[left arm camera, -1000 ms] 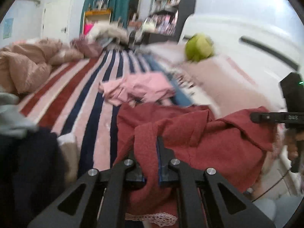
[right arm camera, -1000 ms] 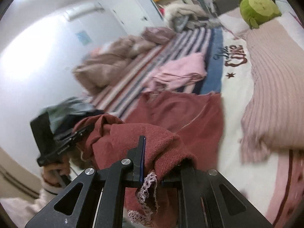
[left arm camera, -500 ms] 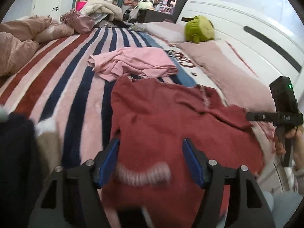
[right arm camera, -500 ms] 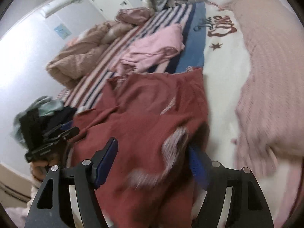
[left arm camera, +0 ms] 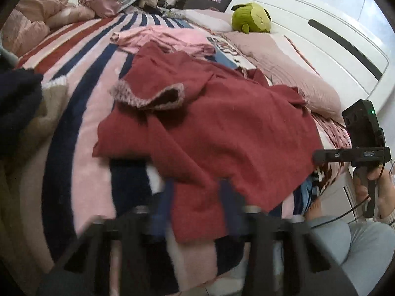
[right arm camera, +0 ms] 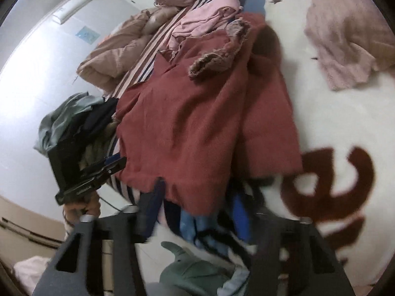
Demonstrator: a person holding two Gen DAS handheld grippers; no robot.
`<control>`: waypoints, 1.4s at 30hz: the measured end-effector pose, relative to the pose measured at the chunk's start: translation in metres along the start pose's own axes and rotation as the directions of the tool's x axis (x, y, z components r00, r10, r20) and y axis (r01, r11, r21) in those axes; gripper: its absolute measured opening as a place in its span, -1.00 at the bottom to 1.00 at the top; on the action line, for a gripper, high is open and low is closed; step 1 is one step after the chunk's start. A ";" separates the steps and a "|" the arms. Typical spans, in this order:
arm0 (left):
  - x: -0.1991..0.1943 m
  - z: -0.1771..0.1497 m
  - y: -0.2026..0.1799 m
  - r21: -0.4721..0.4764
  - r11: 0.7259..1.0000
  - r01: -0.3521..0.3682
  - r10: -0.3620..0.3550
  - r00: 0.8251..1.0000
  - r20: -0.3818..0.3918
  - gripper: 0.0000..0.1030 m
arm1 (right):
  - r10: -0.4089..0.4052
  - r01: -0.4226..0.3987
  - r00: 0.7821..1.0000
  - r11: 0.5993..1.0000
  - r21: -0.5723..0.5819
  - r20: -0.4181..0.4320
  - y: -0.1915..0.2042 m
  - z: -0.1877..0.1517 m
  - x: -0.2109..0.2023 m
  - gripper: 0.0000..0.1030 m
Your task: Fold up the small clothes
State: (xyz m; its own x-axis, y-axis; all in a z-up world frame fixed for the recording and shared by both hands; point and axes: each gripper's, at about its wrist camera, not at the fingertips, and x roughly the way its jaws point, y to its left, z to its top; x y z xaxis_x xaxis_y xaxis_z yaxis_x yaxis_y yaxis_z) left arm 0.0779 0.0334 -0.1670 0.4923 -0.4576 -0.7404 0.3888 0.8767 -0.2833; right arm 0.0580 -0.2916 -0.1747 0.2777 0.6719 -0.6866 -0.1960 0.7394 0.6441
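A dark red knitted garment with a pale lace-trimmed edge lies spread and rumpled on the striped bed cover. It also shows in the right wrist view. My left gripper is open and empty, with its blue pads on either side of the garment's near hem. My right gripper is open and empty at the garment's near edge. The right gripper also shows at the right edge of the left wrist view; the left gripper shows in the right wrist view.
A pink garment lies beyond the red one. Dark clothes are piled at the left. A pink ribbed pillow and a green plush toy lie by the white headboard. A rumpled tan duvet lies at the far side.
Both grippers have opened and let go of the red garment. It has dropped and spread on the bed. Both grippers have drawn back toward its near hem.
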 end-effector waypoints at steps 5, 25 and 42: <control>-0.061 0.009 -0.010 0.059 0.998 -0.001 -0.007 0.990 0.142 -0.98 | 0.010 -0.001 0.998 0.990 -0.138 0.068 0.044 0.002 -0.019 -0.96; 0.030 0.157 0.048 0.044 0.977 -0.208 0.201 0.972 0.123 0.30 | -0.297 0.375 0.879 0.913 -0.158 0.373 0.028 0.160 -0.039 0.49; 0.031 0.080 0.054 -0.003 0.965 -0.262 0.261 0.960 0.100 -0.70 | -0.481 0.500 0.862 0.858 -0.116 0.162 -0.012 0.090 -0.019 -0.86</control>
State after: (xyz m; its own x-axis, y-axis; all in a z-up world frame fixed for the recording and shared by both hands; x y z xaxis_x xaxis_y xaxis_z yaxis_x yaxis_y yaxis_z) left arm 0.1765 0.0545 -0.1559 0.6521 -0.2251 -0.7239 0.2435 0.9665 -0.0812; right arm 0.1393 -0.3170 -0.1386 0.4856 0.2163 -0.8470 -0.1382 0.9757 0.1699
